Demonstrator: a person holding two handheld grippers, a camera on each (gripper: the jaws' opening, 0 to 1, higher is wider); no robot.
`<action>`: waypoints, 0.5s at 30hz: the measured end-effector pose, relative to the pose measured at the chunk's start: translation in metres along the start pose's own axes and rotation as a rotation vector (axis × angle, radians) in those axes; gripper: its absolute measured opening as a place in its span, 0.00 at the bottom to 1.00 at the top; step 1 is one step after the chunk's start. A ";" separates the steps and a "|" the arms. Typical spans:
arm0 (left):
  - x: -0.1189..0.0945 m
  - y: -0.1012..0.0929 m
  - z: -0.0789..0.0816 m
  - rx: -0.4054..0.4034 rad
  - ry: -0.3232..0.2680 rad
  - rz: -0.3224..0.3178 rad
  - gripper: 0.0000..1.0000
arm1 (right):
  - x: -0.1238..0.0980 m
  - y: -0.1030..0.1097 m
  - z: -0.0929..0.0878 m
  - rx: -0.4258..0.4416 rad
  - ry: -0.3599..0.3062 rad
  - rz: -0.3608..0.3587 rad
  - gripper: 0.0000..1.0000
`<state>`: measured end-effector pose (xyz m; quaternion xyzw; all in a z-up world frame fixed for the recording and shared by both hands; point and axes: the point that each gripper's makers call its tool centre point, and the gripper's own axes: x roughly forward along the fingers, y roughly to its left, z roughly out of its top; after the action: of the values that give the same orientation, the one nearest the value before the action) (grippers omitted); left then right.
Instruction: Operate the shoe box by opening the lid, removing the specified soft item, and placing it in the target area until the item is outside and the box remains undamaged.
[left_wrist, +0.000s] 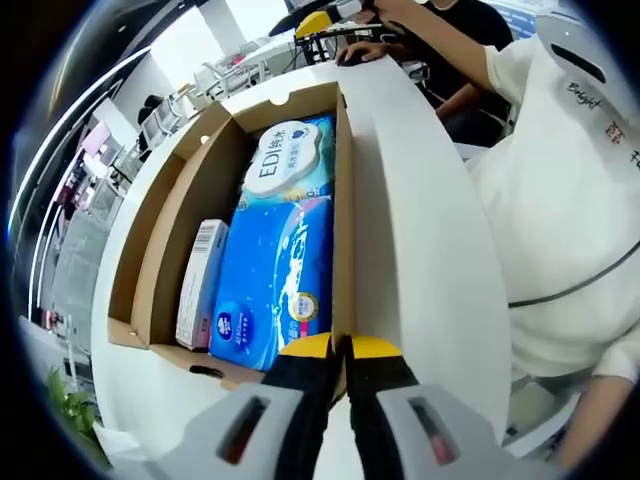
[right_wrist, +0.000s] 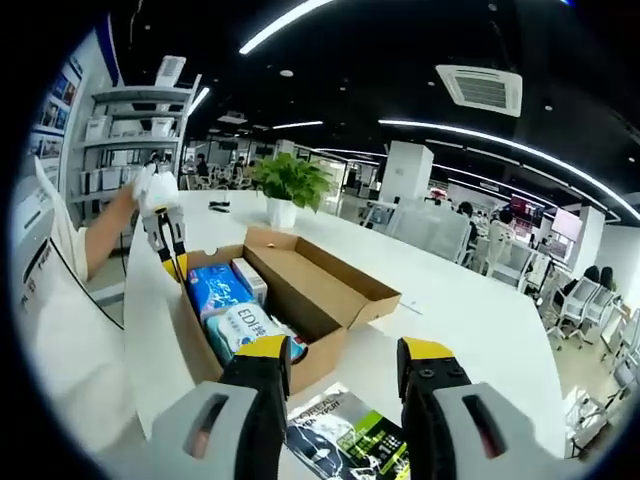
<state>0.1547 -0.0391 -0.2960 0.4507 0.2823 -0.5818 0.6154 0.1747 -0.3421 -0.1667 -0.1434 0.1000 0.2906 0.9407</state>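
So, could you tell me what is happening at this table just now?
A person is working on an open cardboard shoe box with two handheld grippers. The left gripper is shut on the box's white lid, holding it open. The right gripper hangs open in front of the box. The blue soft packs are still inside.

Left gripper (left_wrist: 340, 352), right gripper (right_wrist: 342, 362) — grey bodies, black jaws, yellow tips; person's white sleeve (left_wrist: 560, 190) — dark lettering.
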 end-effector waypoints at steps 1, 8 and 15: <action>0.000 0.000 0.000 -0.001 -0.002 -0.002 0.04 | 0.000 0.000 0.004 -0.015 -0.006 0.003 0.39; 0.000 -0.001 0.000 -0.001 -0.002 0.011 0.04 | 0.002 0.006 0.025 -0.078 0.043 0.091 0.34; 0.001 0.001 0.000 -0.038 0.014 -0.007 0.04 | 0.008 0.018 0.025 -0.083 0.047 0.138 0.35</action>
<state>0.1557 -0.0397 -0.2965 0.4419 0.2994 -0.5753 0.6197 0.1730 -0.3155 -0.1495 -0.1820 0.1197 0.3550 0.9091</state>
